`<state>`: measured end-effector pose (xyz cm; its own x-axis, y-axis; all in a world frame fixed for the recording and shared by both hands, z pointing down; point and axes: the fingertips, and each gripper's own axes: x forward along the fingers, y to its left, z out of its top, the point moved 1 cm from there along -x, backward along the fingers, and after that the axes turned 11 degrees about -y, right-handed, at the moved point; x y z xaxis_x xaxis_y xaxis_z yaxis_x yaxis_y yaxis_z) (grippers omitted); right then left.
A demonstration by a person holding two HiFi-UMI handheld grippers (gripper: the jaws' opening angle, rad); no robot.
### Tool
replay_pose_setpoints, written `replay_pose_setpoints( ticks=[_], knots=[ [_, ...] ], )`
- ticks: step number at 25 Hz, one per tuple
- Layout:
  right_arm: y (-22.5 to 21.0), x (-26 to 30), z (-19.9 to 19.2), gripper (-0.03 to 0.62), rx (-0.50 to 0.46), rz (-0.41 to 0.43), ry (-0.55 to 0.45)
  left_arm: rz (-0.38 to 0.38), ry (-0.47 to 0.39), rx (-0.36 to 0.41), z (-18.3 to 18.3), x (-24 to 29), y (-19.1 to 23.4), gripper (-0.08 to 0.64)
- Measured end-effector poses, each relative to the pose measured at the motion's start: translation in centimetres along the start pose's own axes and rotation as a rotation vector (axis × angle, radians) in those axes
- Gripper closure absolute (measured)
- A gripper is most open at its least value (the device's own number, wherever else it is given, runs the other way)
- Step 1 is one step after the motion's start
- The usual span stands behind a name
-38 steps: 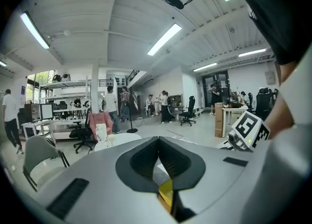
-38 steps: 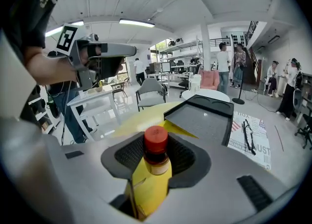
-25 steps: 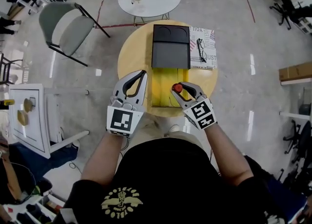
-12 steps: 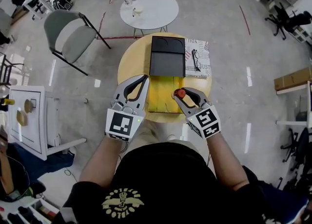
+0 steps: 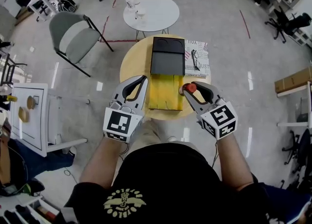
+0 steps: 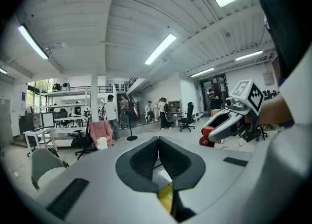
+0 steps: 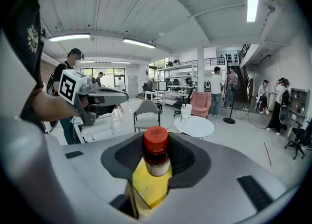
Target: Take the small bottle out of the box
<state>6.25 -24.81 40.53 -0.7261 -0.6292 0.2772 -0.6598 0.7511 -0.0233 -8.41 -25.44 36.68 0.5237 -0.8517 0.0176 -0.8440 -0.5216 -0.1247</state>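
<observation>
- Right gripper (image 5: 187, 91) has the small red-capped bottle (image 7: 156, 153) pinched, over the round wooden tabletop's (image 5: 132, 59) right edge.
- Left gripper (image 5: 142, 79) jaws closed together, just beside the yellow box (image 5: 165, 91).

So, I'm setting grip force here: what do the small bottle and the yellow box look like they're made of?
Small bottle: clear glossy body showing pale contents, so glass or hard plastic; I can't tell which. Its red cap looks like matte plastic. Yellow box: probably painted or stained wood, going by the plank-like dark lines on its matte surface, though stiff card is possible.
</observation>
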Motion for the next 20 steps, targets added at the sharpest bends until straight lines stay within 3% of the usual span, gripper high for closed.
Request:
replay_pose_setpoints(
  ticks=[7, 12, 20],
  knots=[
    [0.1, -2.6, 3.0, 0.437, -0.022, 0.01, -0.057, 0.035, -0.052, -0.001, 2.7, -1.2, -0.8, 0.543],
    [0.7, -3.5, 3.4, 0.436, 0.012, 0.021, -0.067, 0.056, -0.075, 0.02, 4.1, -2.3, -1.2, 0.543],
    [1.0, -4.7, 3.4, 0.436, -0.024, 0.02, -0.081, 0.079, -0.098, 0.045, 4.8, -3.7, -2.9, 0.543]
  ],
)
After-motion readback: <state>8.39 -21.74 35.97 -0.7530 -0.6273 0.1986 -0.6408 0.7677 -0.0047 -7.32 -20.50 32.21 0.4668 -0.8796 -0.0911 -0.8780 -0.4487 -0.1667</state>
